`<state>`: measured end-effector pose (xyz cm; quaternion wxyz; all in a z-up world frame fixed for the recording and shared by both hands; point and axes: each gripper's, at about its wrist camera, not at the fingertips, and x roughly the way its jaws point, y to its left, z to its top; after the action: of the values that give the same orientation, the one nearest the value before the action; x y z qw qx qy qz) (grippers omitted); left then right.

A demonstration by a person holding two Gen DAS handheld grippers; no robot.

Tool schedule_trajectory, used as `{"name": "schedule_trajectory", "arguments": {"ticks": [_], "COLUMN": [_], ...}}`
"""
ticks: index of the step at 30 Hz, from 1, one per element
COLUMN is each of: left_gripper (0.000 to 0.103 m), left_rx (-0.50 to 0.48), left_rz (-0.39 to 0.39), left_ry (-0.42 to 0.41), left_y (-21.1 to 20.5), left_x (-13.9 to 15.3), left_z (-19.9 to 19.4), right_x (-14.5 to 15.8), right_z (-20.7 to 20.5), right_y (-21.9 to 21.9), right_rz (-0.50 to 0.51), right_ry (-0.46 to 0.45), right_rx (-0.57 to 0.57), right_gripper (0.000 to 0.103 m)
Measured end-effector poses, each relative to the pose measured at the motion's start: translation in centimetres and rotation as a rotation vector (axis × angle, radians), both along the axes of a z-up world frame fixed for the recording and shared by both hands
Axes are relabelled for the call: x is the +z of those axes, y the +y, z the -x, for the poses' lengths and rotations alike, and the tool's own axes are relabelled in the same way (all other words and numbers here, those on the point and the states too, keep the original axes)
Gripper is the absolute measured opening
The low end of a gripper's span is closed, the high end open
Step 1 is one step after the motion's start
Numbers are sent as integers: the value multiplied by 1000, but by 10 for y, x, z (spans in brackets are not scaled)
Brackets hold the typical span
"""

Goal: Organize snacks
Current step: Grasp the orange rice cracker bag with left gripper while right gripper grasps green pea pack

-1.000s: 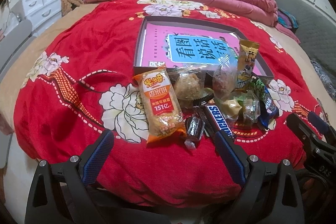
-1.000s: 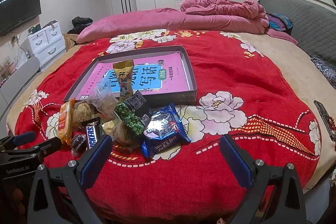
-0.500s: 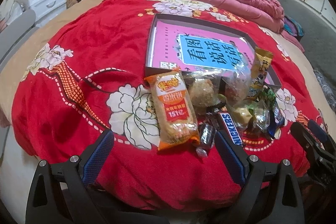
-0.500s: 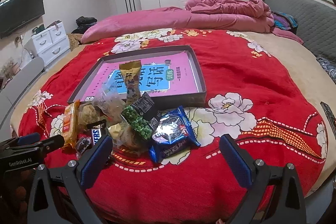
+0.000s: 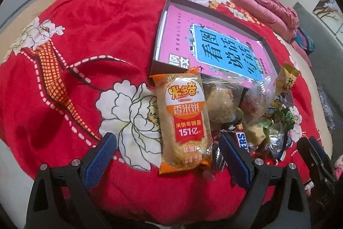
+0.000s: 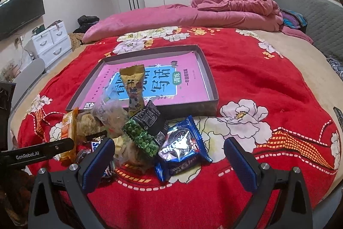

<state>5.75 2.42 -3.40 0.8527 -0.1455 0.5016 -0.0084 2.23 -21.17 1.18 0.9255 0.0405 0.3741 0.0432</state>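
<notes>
A pile of snacks lies on the red flowered blanket (image 5: 81, 40) in front of a shallow grey box (image 6: 211, 87) with a pink book inside. My left gripper (image 5: 169, 156) is open, its blue pads on either side of the orange rice-cracker packet (image 5: 184, 121). A Snickers bar (image 5: 242, 138) lies by its right finger. My right gripper (image 6: 169, 161) is open just before the blue Oreo packet (image 6: 182, 146) and the green pea packet (image 6: 143, 134). A yellow packet (image 6: 134, 87) leans on the box edge.
The bed's front edge is right under both grippers. A pink duvet (image 6: 214, 12) is heaped at the far side. White drawers (image 6: 50, 42) and a wall TV (image 6: 20, 12) stand left. A grey headboard (image 6: 308, 18) is at the right.
Both grippers have moved forward toward the snack pile. The left one has closed in on the rice-cracker packet, which now sits between its fingers. Jaws stay open.
</notes>
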Motion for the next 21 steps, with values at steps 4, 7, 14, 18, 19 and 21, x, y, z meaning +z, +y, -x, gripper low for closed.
{"name": "schedule_trajectory", "arguments": {"ticks": [4, 7, 14, 18, 19, 21], "left_gripper": [96, 96, 92, 90, 89, 80], "left_rx": [3, 4, -11, -25, -31, -47], "left_rz": [14, 5, 6, 13, 16, 23], "left_ry": [15, 14, 3, -9, -14, -23], "left_y": [0, -2, -5, -5, -6, -7], "left_x": [-4, -5, -4, -2, -1, 0], "left_z": [-6, -8, -11, -11, -11, -12], "right_x": [-3, -5, -10, -12, -12, -12], "right_z": [-8, -15, -31, -38, -39, -41], "right_y": [2, 5, 10, 12, 13, 13], "right_rz": [9, 21, 41, 42, 47, 51], "right_ry": [10, 19, 51, 61, 60, 55], "right_rx": [2, 8, 16, 41, 46, 55], "right_gripper": [103, 103, 91, 79, 76, 71]}}
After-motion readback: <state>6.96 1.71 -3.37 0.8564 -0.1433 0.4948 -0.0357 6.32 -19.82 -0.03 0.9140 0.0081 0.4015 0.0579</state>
